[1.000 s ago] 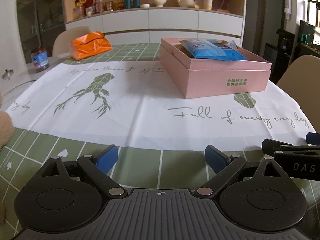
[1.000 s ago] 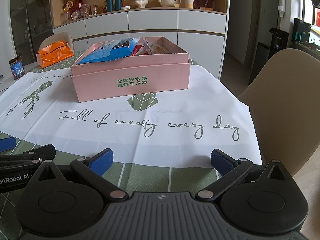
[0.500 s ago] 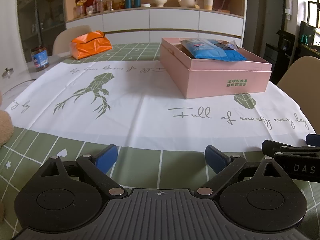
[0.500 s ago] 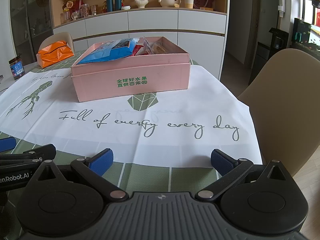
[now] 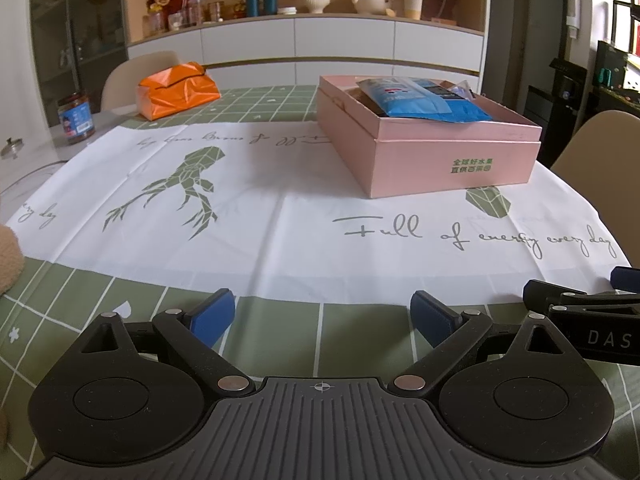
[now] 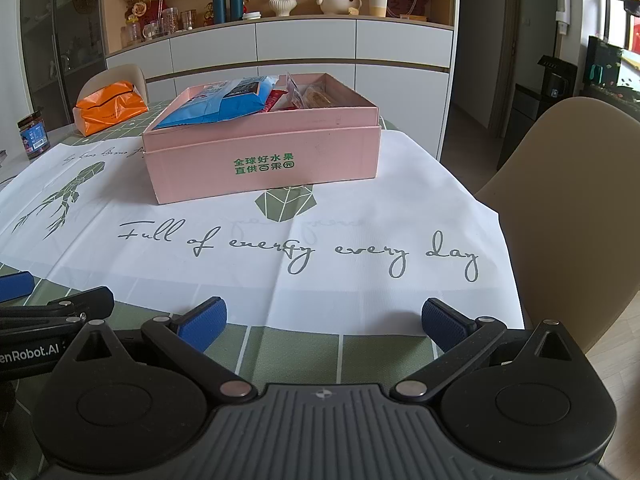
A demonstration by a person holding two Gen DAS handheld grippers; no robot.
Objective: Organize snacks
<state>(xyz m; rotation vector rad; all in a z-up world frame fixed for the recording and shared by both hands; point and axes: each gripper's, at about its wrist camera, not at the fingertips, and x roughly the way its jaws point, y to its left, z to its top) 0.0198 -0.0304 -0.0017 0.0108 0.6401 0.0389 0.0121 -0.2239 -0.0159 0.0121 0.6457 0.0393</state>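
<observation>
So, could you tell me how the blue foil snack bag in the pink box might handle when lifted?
The blue foil snack bag looks creased and sagging over the pink cardboard box rim, so it is probably floppy and light. Its glossy film may slip.

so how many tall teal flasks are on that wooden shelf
2. The left tall teal flask and the right tall teal flask stand side by side on the wooden shelf, left of the white vase.

The box (image 6: 264, 160) is pale pink with green characters printed on its front; a bright blue packet (image 6: 224, 104) and a red one (image 6: 274, 101) show inside. The cloth (image 6: 360, 216) on the worktop is white with grey-green script and geometric leaf figures, bordered by a sage-green grid. At upper left sits an orange bag (image 5: 176, 90). Both tools are black with blue pads (image 6: 202, 322).
</observation>
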